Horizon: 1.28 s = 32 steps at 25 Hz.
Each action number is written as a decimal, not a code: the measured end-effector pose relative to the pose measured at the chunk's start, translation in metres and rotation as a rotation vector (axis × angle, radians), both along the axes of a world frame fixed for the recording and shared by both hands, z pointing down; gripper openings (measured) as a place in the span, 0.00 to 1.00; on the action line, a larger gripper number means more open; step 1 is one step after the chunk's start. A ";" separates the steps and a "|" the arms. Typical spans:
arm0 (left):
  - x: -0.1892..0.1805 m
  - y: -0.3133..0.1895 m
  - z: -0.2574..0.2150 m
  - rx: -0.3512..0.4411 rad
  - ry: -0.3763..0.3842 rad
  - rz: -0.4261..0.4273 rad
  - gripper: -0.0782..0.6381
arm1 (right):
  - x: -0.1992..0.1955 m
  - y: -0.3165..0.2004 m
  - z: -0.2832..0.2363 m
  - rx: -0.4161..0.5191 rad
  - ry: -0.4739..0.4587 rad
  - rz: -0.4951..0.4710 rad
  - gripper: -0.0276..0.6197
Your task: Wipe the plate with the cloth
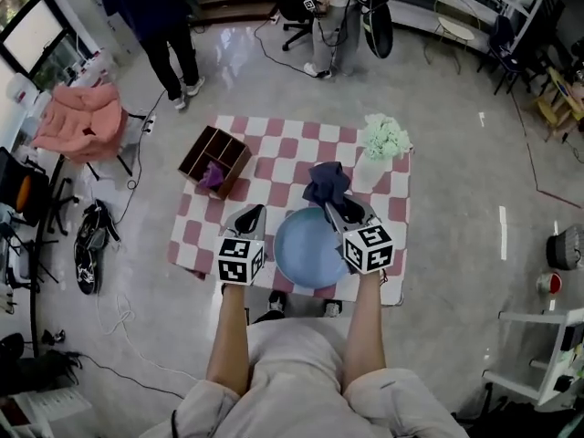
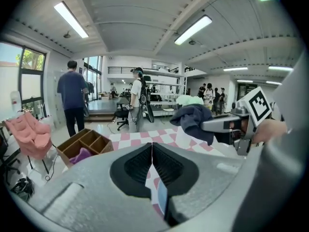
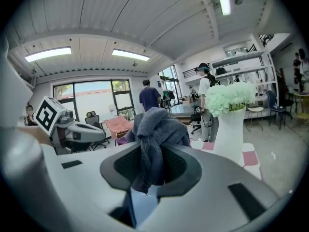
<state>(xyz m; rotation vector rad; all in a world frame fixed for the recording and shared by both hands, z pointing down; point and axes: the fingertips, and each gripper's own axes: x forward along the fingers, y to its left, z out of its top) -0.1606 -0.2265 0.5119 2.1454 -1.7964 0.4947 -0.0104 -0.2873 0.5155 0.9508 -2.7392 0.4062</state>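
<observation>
A round light-blue plate (image 1: pixel 306 252) lies on the near part of a pink-and-white checkered mat (image 1: pixel 283 149). My right gripper (image 1: pixel 334 204) is over the plate's far right rim, shut on a bunched dark blue cloth (image 1: pixel 327 182) that bulges out past its jaws. In the right gripper view the cloth (image 3: pixel 157 124) is pinched between the pads and fills the middle. My left gripper (image 1: pixel 250 215) is just left of the plate, shut with nothing seen between its pads (image 2: pixel 145 164). From the left gripper view the cloth (image 2: pixel 195 119) hangs from the right gripper (image 2: pixel 227 124).
A wooden divided box (image 1: pixel 215 157) holding something purple (image 1: pixel 213 176) stands at the mat's far left. At the far right corner is a white vase of pale green flowers (image 1: pixel 381 144). People stand beyond the mat; a pink chair (image 1: pixel 80 121) is far left.
</observation>
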 end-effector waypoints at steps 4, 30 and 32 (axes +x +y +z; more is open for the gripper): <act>-0.026 -0.014 -0.013 0.030 0.030 0.041 0.12 | -0.001 0.006 0.000 0.032 0.039 0.108 0.19; 0.022 0.002 0.129 -0.258 0.257 0.446 0.17 | 0.047 0.125 0.086 -0.197 0.126 0.468 0.18; 0.024 -0.005 0.136 -0.275 0.247 0.444 0.22 | 0.041 0.120 0.093 -0.202 0.137 0.446 0.18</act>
